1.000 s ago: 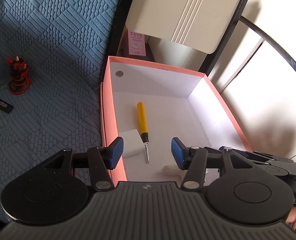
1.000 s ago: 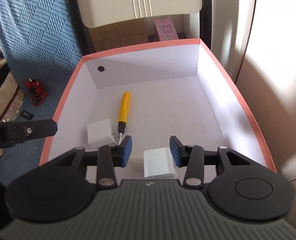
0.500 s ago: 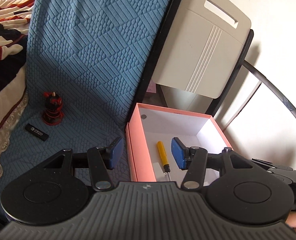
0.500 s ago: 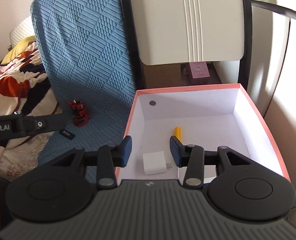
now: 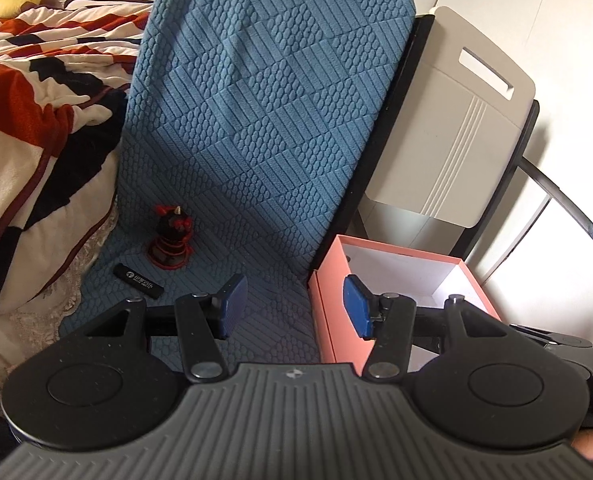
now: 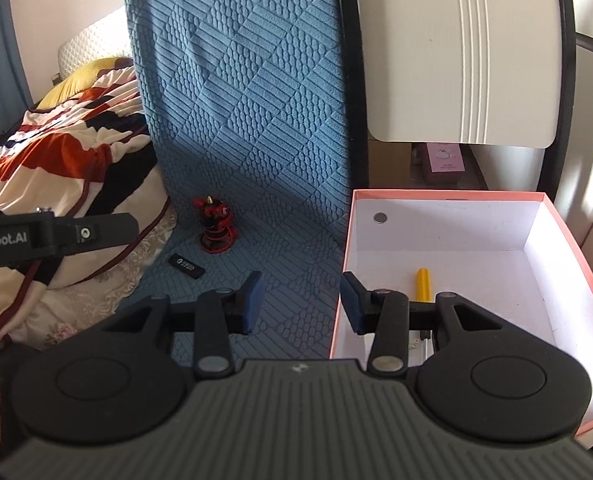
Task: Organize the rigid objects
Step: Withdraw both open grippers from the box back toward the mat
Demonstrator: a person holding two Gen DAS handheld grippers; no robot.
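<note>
**Tools empty, two small things left on the blue cover**

Left tool [image 5: 292, 306] hangs with its blue pads spread wide and nothing between them, the right pad in front of the pink box's [image 5: 328, 312] near left corner. Right tool [image 6: 302, 302] is likewise spread and empty, straddling the same left wall of the box [image 6: 338, 320] in its own view.

Inside the box, a yellow screwdriver [image 6: 423, 284] lies on the white floor near the front edge, its tip hidden behind the tool; a small round dark spot [image 6: 380, 217] sits on the back wall near the left corner.

Outside, on the blue quilted cover [image 6: 256, 140], two things wait. A red and black figurine [image 6: 215, 230] stands upright near the cover's left edge. A flat black stick [image 6: 186, 266], perhaps a USB drive, lies just in front of it, nearer the tools, apart from it. Beyond the cover's left edge a patterned blanket [image 6: 76, 148] spreads over the bed.

By my judgement both are light and stiff. The stick is smooth and thin, so it may slip: pinch it across its narrow sides at mid-length, pressing slightly into the soft cover. The figurine looks spiky and top-heavy; taking it around the middle of its body seems safer than by the round base, and small projecting parts could snap under a hard squeeze.
</note>
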